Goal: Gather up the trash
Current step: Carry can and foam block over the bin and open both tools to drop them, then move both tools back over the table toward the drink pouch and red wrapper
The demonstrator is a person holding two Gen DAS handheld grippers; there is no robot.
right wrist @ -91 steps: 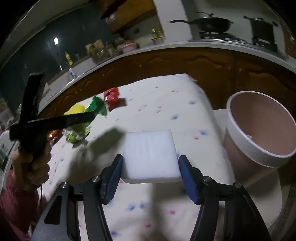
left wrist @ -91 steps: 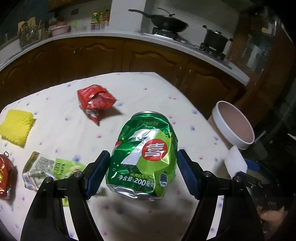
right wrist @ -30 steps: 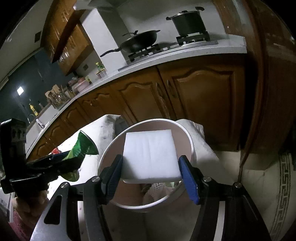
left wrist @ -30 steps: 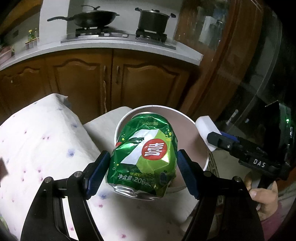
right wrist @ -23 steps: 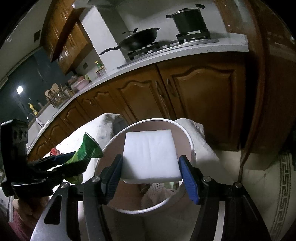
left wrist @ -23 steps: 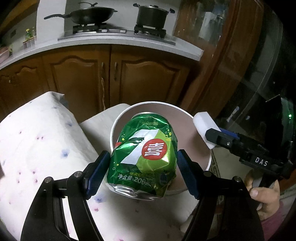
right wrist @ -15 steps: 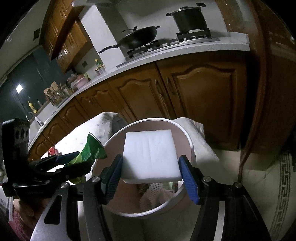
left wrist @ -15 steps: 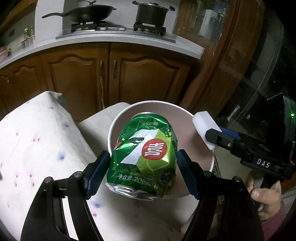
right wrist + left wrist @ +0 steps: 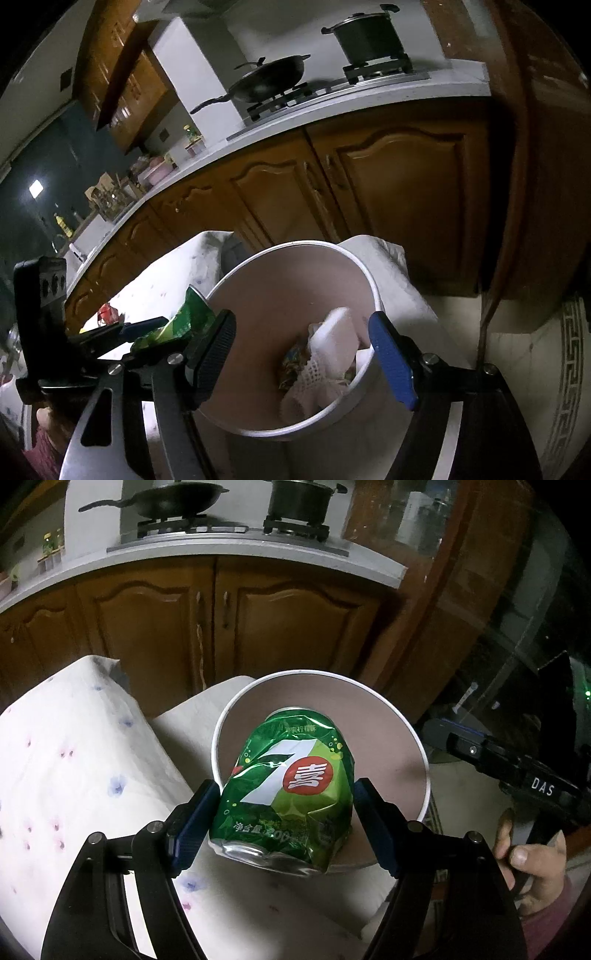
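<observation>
A crushed green soda can [image 9: 291, 786] hangs just above the near rim of a round white bin [image 9: 321, 674], and my left gripper [image 9: 286, 795] is shut on it by its blue pads. In the right wrist view my right gripper [image 9: 301, 326] is over the same bin [image 9: 295, 245]. Its jaws are opening with nothing between them. The white foam block [image 9: 334, 338] lies tilted inside the bin on white netting and other trash. The left gripper with the can [image 9: 177, 325] shows at the bin's left edge.
The bin stands beside the table's corner, which has a white flowered cloth [image 9: 74, 760]. Wooden cupboards [image 9: 288, 627] and a counter with a wok [image 9: 273, 83] and a pot [image 9: 369, 35] are behind. A red wrapper [image 9: 107, 312] lies on the table. A hand [image 9: 532, 856] holds the right gripper's handle.
My right gripper has opened, and the white foam block has dropped from it into the bin. The left gripper still holds the can over the bin's rim.
</observation>
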